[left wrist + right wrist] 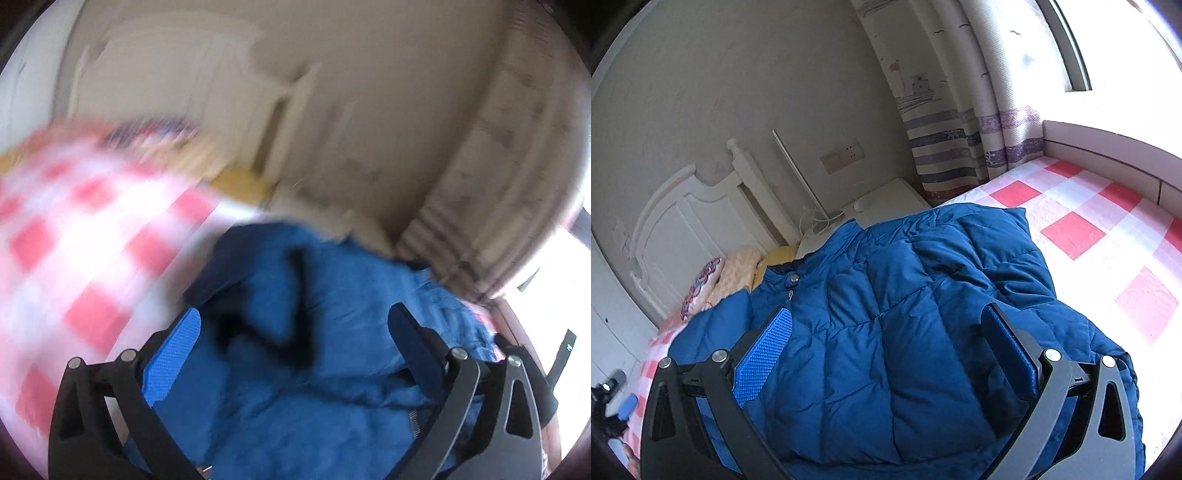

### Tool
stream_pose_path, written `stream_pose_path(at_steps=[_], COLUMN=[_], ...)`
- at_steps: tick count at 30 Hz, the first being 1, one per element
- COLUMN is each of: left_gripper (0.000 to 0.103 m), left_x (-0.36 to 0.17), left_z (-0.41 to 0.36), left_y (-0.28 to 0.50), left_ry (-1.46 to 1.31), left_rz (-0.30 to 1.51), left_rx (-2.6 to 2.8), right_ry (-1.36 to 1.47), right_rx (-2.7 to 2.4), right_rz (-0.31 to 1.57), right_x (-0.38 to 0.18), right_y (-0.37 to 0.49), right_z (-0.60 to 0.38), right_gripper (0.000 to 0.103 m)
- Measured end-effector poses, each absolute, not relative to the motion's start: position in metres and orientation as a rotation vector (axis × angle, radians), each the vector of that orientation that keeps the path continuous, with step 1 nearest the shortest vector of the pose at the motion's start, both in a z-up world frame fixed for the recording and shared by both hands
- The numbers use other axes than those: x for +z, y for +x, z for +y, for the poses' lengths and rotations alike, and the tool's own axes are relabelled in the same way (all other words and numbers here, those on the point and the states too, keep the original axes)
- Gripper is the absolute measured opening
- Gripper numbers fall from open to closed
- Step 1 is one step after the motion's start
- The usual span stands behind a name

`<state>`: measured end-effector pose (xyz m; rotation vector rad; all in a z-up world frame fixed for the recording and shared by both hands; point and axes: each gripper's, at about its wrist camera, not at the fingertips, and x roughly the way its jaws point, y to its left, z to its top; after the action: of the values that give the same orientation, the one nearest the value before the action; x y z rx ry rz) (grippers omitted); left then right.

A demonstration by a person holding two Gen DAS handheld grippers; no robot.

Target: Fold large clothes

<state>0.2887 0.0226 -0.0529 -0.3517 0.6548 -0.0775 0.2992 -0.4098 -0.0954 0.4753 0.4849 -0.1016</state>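
- Left hand-held gripper (293, 325): nearest its own camera, tipped downward over the jacket; jaws spread wide, nothing between the pads, no pad seen pressing on cloth. One textured blue pad (173, 363) faces the lens on the left, the other is seen edge-on on the right. View heavily blurred.
- Right hand-held gripper (886, 328): tipped downward over the jacket's quilted body; jaws likewise wide apart, gripping nothing. Whether its fingertips graze the fabric cannot be told.
- Hands: neither hand visible in either view; only the black finger frames of each tool show.
- Jacket (905, 295): blue, quilted, padded, lying on the bed, spread fairly flat. In the right wrist view its long axis runs from the near bottom edge away to the upper left; the collar with a snap button (792, 277) points toward the headboard end. In the left wrist view it appears rumpled, with dark folds (295, 314).
- Bed (1108, 221): covered with a red-and-white checked sheet, bare to the right of the jacket in the right wrist view.
- Pillows (738, 273): peach and yellow, just beyond the collar.
- Headboard (676, 229): white, against the wall.
- Bedside stand (886, 199): white, beside the headboard, carrying a coiled cable.
- Curtain (953, 122): pale, striped, hanging at the window beyond the bed.
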Motion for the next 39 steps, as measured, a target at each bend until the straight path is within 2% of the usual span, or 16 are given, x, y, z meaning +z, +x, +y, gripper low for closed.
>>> stream_pose_path(at_steps=[6,14,19,20,23,26,33,36,39], left_gripper=[0.097,0.099,0.100,0.100,0.100,0.100,0.100,0.100,0.100], left_x=[-0.091,-0.116,-0.120,-0.121,-0.121,-0.121,-0.121,-0.121,-0.120], left_z=[0.018,0.048,0.049,0.049,0.051,0.051,0.049,0.049,0.050], left_y=[0.302,0.325,0.328,0.329,0.326,0.328,0.329,0.328,0.327], left_ry=[-0.217,-0.306,-0.298,-0.301,-0.316,-0.319,-0.310,-0.308,-0.316], left_rz=[0.810,0.888,0.890,0.889,0.880,0.879,0.882,0.883,0.879], left_rx=[0.101,0.112,0.121,0.121,0.119,0.119,0.123,0.124,0.120], right_ry=[0.391,0.211,-0.177,-0.241,-0.445,-0.590,-0.626,-0.592,-0.432], right_rx=[-0.097,-0.006,0.190,0.209,0.262,0.254,0.313,0.346,0.381], right_rz=[0.527,0.529,0.517,0.524,0.562,0.607,0.585,0.597,0.603], right_x=[-0.097,-0.086,-0.070,-0.070,-0.079,-0.096,-0.096,-0.090,-0.075], right_y=[0.306,0.306,0.292,0.291,0.296,0.313,0.320,0.329,0.333], right_z=[-0.395,-0.353,-0.254,-0.239,-0.194,-0.167,-0.143,-0.140,-0.159], right_gripper=[0.098,0.098,0.098,0.097,0.084,0.079,0.078,0.066,0.033])
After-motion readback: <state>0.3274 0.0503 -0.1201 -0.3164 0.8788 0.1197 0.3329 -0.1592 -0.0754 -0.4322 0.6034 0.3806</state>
